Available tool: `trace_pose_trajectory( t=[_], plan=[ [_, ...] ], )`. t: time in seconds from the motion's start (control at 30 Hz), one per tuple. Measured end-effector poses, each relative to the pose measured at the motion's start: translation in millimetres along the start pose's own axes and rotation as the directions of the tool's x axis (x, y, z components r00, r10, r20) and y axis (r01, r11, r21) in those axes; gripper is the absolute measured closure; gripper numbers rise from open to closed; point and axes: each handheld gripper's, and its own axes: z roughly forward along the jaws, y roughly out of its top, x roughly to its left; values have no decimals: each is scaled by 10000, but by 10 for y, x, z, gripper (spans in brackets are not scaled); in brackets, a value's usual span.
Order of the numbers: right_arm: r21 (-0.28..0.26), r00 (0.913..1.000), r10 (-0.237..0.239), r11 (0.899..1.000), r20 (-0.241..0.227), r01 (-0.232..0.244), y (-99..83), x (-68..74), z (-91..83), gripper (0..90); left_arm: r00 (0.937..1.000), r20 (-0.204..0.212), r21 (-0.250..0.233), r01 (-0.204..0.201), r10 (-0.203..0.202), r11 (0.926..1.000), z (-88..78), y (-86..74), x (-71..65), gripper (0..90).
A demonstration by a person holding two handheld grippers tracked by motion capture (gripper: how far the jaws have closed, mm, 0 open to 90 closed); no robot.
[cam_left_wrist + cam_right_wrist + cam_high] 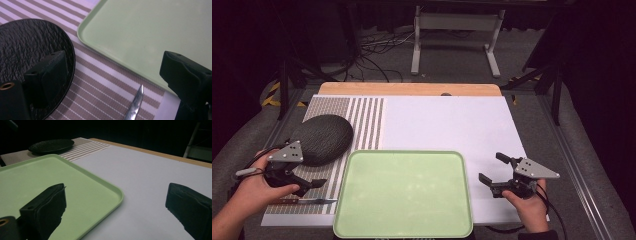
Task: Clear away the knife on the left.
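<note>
A pale green tray [404,192] lies empty at the table's front centre. To its left a dark oval plate [322,137] rests on a striped placemat [367,120]. A knife [312,201] lies on the placemat by the front edge, blade toward the tray. My left gripper [314,186] hovers just above the knife, open, holding nothing. In the left gripper view the left gripper [117,77] has the plate [27,50] beside its left jaw, the tray [150,32] beside its right, and the knife blade [136,105] below. My right gripper [493,168] stands open and empty right of the tray. Seen from the right gripper [118,205], the tray corner [110,192] lies between the jaws.
A white sheet [452,125] covers the right part of the table, with a wooden strip [412,89] along the far edge. Behind the table stand a grey metal frame [457,30] and loose cables [377,50] on the floor. Dark stands flank both sides.
</note>
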Motion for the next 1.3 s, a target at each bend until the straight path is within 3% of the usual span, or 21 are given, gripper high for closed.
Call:
trace_pose_trajectory(
  t=[0.23, 0.3, 0.47, 0.67, 0.83, 0.93, 0.97, 1.0, 1.13, 1.23, 1.3],
  plan=[
    [25, 10000, 9, 10000, -44, -9, -6, 7, 3, 37, 9991, -72, 901, -405, 413, 9951, -11, 3, -14, 89],
    [98, 10000, 30, 9999, -25, -30, -10, 10, 6, 37, 9990, -107, 1312, -412, 429, 9905, -10, -1, -6, 89],
    [204, 9999, 100, 9997, -29, -100, -28, 4, 18, 36, 9978, 122, 2354, -666, 656, 9696, 23, -21, 2, 96],
    [243, 9999, 83, 9997, -64, -81, -32, 10, 27, 36, 9960, 261, 2801, -891, 852, 9558, 46, -20, -14, 105],
    [249, 9999, 84, 9997, -91, -82, -33, 10, 27, 35, 9934, 282, 3308, -1140, 1110, 9368, 67, -31, -19, 107],
    [270, 9999, 86, 9996, -104, -83, -35, 10, 28, 34, 9909, 474, 3669, -1345, 1259, 9205, 88, -41, -20, 111],
    [257, 9999, 100, 9996, -128, -97, -37, 9, 29, 34, 9909, 474, 3669, -1345, 1259, 9205, 88, -41, -20, 116],
    [276, 9999, 87, 9996, -120, -84, -37, 10, 29, 34, 9903, 514, 3869, -1391, 1293, 9116, 101, -48, -27, 118],
    [262, 9999, 79, 9996, -139, -75, -37, 12, 29, 34, 9883, 717, 4128, -1524, 1348, 8980, 125, -61, -26, 131],
    [265, 9999, 45, 9996, -166, -41, -36, 16, 25, 34, 9864, 915, 4506, -1632, 1364, 8777, 142, -71, -27, 165],
    [281, 9998, 26, 9996, -178, -21, -39, 15, 33, 33, 9859, 1082, 4650, -1638, 1277, 8700, 152, -88, -25, 177]
  ],
)
